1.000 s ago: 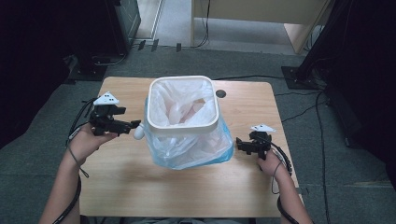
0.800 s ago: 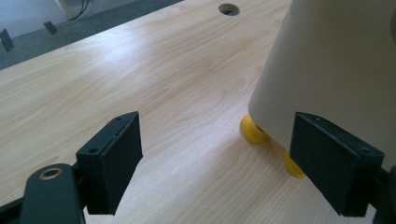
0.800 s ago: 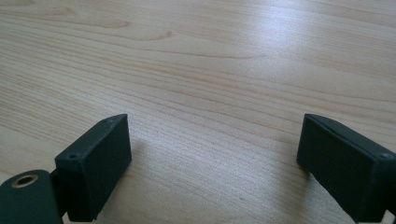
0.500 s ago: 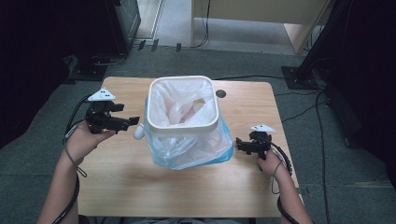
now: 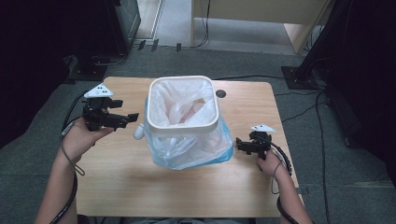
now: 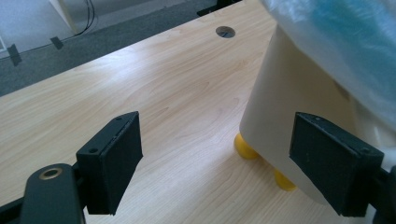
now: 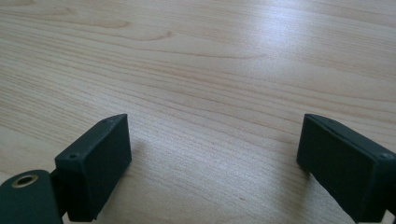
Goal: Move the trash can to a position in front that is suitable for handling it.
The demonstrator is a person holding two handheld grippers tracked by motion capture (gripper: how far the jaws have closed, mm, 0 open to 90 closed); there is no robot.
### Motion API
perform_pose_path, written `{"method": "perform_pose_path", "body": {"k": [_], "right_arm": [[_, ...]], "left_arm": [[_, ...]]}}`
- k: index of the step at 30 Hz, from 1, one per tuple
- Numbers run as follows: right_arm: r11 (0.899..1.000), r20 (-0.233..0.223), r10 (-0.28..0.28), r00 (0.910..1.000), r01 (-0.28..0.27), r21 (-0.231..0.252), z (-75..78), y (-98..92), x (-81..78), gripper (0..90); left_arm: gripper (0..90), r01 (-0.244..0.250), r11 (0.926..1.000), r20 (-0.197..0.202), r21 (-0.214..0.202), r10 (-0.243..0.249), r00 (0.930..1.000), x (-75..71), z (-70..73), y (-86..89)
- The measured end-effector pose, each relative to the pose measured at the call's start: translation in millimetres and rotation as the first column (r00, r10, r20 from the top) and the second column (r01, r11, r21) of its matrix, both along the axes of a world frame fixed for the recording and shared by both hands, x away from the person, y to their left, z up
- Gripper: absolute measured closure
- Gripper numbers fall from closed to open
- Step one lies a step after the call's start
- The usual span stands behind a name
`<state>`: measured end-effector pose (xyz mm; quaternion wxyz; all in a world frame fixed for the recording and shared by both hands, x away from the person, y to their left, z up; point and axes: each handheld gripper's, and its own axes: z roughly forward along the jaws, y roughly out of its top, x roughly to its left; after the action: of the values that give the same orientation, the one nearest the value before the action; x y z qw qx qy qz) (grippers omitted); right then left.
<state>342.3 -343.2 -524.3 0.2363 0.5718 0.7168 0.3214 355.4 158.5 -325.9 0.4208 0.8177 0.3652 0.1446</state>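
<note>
A white bin point(image 5: 183, 125) lined with a clear bluish plastic bag point(image 5: 196, 151) stands mid-table, the bag hanging loose over its sides. My left gripper point(image 5: 132, 116) hovers just left of the bin, open, its jaws pointing at it. In the left gripper view the left gripper point(image 6: 217, 140) holds nothing; the bin's cream wall point(image 6: 299, 93), its yellow feet point(image 6: 245, 147) and the bag point(image 6: 336, 28) lie ahead at the right. My right gripper point(image 5: 239, 143) sits low to the bin's right, open. Between the right gripper's point(image 7: 212, 140) jaws is bare wood.
The wooden table point(image 5: 140, 186) has a round cable hole point(image 5: 221, 94) behind the bin. A small white rounded piece point(image 5: 138, 133) lies by the bin's lower left. Dark equipment stands and cables ring the table on the grey floor point(image 5: 327, 154).
My left gripper has drifted slightly left and away from me, staying open. The right gripper and the bin have not moved.
</note>
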Motion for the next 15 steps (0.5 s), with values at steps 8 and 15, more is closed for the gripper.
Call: {"method": "perform_pose_path", "body": {"k": [8, 15], "right_arm": [[1.000, -0.001, -0.003, 1.0000, 0.003, 0.001, 0.0, 0.3, 0.1, 9.7], [1.000, 0.000, -0.007, 1.0000, 0.007, -0.001, 0.0, 0.8, 0.9, 9.7]], "left_arm": [[23.1, -0.005, 0.9999, -0.004, -0.010, 0.005, 1.0000, 1.6, 12.3, -2.9], [23.7, 0.022, 0.9992, 0.063, -0.034, -0.020, 0.9978, 4.9, 26.6, -5.2]]}}
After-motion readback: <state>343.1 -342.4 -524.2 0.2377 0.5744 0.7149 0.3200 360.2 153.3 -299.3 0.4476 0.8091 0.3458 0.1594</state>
